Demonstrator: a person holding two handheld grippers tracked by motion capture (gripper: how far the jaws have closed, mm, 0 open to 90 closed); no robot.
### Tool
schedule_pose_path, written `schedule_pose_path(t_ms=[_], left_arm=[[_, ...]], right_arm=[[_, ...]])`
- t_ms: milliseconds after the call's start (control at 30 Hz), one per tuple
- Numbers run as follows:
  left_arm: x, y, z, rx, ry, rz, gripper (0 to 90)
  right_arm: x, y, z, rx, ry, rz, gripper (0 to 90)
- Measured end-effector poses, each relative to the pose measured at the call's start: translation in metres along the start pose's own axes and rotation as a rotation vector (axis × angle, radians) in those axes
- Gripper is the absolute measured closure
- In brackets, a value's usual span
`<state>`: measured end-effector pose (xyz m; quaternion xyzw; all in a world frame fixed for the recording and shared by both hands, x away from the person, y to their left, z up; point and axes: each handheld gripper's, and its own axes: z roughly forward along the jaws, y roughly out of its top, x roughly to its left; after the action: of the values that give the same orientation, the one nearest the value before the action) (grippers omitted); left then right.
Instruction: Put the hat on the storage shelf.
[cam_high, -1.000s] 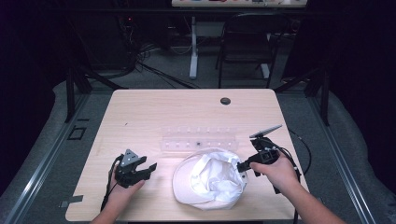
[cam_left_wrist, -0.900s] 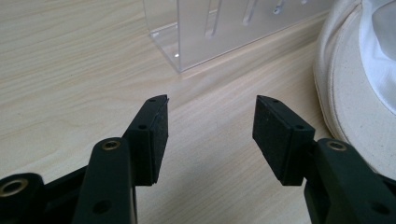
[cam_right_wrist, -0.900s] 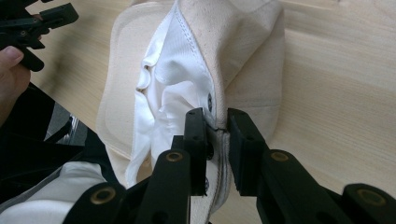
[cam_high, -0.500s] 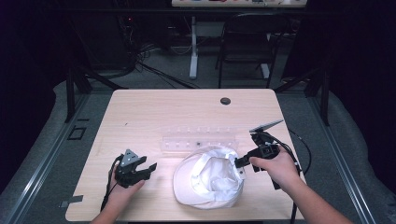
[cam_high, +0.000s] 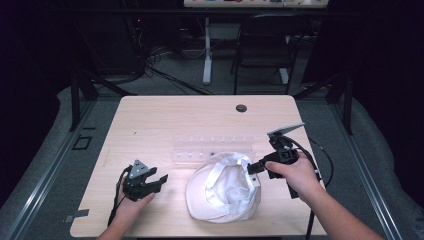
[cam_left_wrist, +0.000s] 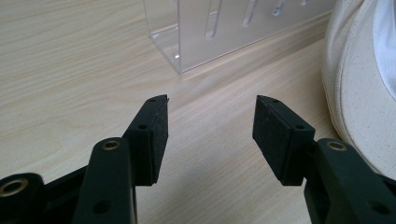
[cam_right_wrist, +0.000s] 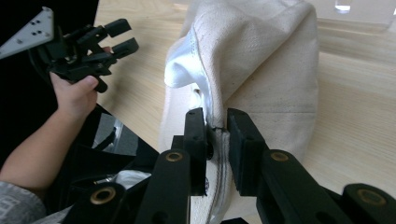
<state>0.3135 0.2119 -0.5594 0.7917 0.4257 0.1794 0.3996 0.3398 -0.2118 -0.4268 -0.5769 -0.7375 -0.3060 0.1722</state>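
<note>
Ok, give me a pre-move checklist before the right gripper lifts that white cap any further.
1. Right gripper clamped on the rim of the cap: ok, the jaws pinch the seam.
2. Grip depth: cannot tell, fabric hides the pad faces.
3. Left gripper free to help: ok, jaws open with nothing between them.
4. Left gripper clear of the cap: ok, it rests beside it, apart.
5. Clear acrylic rack out of the lift path: not ok, the cap's far edge lies right against it.
6. Cap off the table: not ok, most of it rests on the wood.
</note>
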Motion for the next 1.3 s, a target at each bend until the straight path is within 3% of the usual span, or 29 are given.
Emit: schedule_pose_path(t_ms=[567, 1100, 1300], left_arm=[[-0.001, 0.001, 0.001, 0.0, 0.001, 0.004, 46.4], [-0.002, 0.001, 0.0, -0.009, -0.002, -0.002, 46.3], [-0.004, 0.001, 0.001, -0.005, -0.005, 0.002, 46.4]], right_arm=[[0.021, 0.007, -0.009, -0.044, 0.124, -0.03, 78.9], [0.044, 0.014, -0.024, -0.091, 0.182, -0.063, 79.5], [0.047, 0.017, -0.033, -0.116, 0.19, -0.068, 80.2]])
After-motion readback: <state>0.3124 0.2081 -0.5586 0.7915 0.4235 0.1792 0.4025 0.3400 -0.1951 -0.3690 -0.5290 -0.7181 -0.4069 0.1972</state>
